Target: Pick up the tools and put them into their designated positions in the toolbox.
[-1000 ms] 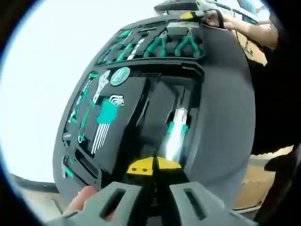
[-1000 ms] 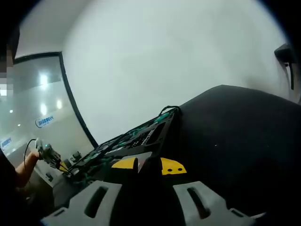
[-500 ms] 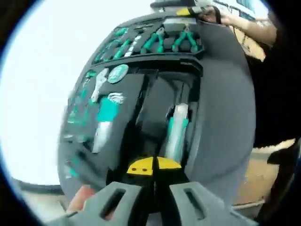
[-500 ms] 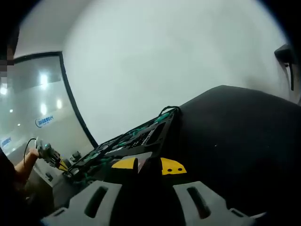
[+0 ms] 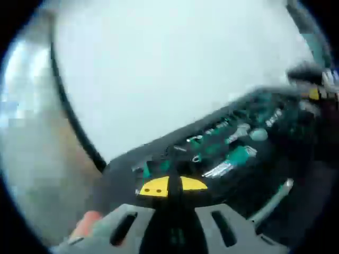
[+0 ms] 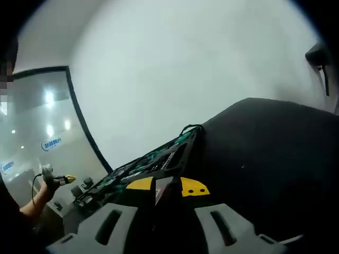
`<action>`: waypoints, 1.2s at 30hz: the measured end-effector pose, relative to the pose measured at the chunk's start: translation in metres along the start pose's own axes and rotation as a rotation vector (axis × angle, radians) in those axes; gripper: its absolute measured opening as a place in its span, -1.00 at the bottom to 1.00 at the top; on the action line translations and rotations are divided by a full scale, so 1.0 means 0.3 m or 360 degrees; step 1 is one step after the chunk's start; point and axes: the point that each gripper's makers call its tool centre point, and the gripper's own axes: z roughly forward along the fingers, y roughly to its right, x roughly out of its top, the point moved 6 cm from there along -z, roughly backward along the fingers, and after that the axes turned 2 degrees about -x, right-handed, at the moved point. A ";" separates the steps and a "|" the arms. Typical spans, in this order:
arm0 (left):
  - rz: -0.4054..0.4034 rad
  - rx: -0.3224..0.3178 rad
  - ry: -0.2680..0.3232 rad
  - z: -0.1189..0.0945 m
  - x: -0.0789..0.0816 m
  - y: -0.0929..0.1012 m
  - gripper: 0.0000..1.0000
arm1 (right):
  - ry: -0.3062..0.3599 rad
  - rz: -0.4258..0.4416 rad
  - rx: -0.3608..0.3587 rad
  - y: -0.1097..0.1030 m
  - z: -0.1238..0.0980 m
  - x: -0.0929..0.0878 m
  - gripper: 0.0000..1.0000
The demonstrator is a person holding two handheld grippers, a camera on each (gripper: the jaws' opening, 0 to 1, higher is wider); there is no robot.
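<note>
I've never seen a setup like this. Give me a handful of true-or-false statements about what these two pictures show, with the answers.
1. The toolbox lies open with green-handled tools in it. True.
2. The left gripper holds a hammer between its tips. False: its yellow tips sit closed together with nothing visible between them.
3. The left gripper view is sharp. False: it is blurred, so the small tools are hard to tell apart.
4. In the right gripper view, a person's hand shows at the far left. True.
5. The right gripper is wide open. False: its yellow tips sit close together.
</note>
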 end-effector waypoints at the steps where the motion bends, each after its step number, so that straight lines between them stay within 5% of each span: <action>1: -0.0050 0.0012 0.0010 0.002 -0.009 -0.024 -0.89 | 0.0000 0.0001 -0.0001 0.000 0.000 0.000 -0.71; 4: -0.0080 0.0076 -0.0022 0.007 -0.024 -0.069 -0.79 | -0.0009 0.0006 -0.0007 0.002 0.001 -0.003 -0.71; 7: -0.0269 0.0119 -0.0103 0.044 -0.051 -0.094 -0.77 | -0.0009 -0.0006 -0.0008 0.005 0.002 -0.003 -0.71; 12: -0.0489 0.0196 -0.0152 0.158 -0.138 -0.078 -0.43 | 0.0000 -0.0011 -0.0009 0.007 0.001 0.000 -0.71; 16: -0.0487 0.0297 -0.0281 0.238 -0.222 -0.097 -0.43 | -0.0011 -0.0014 -0.0005 0.007 0.000 -0.004 -0.71; 20: -0.0458 0.0276 -0.0389 0.278 -0.248 -0.084 -0.29 | -0.0015 -0.0004 0.0001 0.007 0.001 -0.004 -0.71; 26: -0.0374 0.0265 -0.0512 0.335 -0.292 -0.084 -0.28 | -0.0005 0.0000 0.0002 0.008 0.000 -0.001 -0.71; 33: -0.0516 0.0212 -0.0439 0.383 -0.304 -0.070 -0.57 | -0.0003 0.0017 0.0003 0.008 0.000 0.000 -0.71; 36: -0.0464 0.0237 -0.0447 0.381 -0.305 -0.076 -0.69 | 0.0000 0.0020 0.0006 0.008 0.000 0.001 -0.71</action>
